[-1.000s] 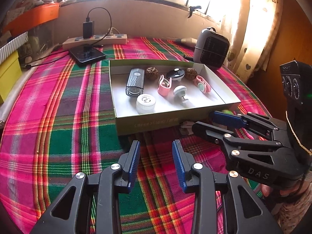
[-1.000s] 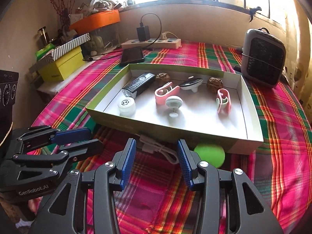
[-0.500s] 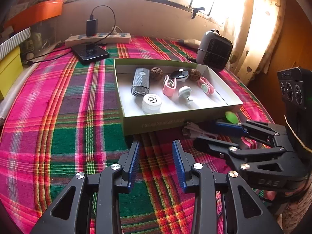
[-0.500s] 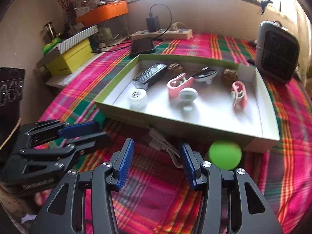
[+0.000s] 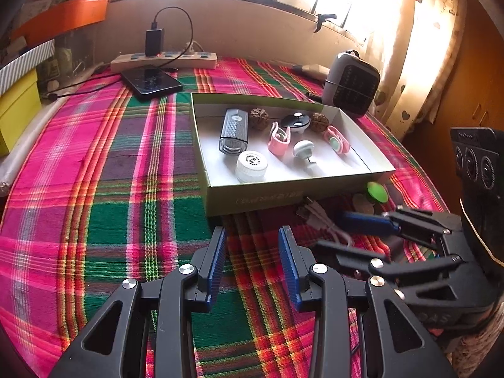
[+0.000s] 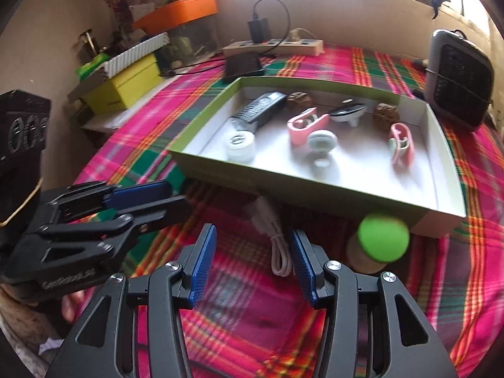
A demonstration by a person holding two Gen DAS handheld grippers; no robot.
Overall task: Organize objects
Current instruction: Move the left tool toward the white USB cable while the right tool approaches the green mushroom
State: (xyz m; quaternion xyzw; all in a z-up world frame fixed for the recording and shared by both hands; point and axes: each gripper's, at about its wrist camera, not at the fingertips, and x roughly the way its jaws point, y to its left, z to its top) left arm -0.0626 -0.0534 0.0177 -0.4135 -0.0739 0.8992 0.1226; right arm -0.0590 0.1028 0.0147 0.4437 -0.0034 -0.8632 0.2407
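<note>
Little can be read: the body of the right tongs [image 5: 352, 236] carries embossed letters that look like "DAS" (dim and partly hidden). Pale print on the front wall of the green box [image 5: 271, 200] stays illegible, as does blurred lettering on the left tongs [image 6: 176, 197].

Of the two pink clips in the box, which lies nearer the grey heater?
The pink clip with the pale green inset, by the box's right wall; the other pink clip lies mid-box beside the white round knob.
</note>
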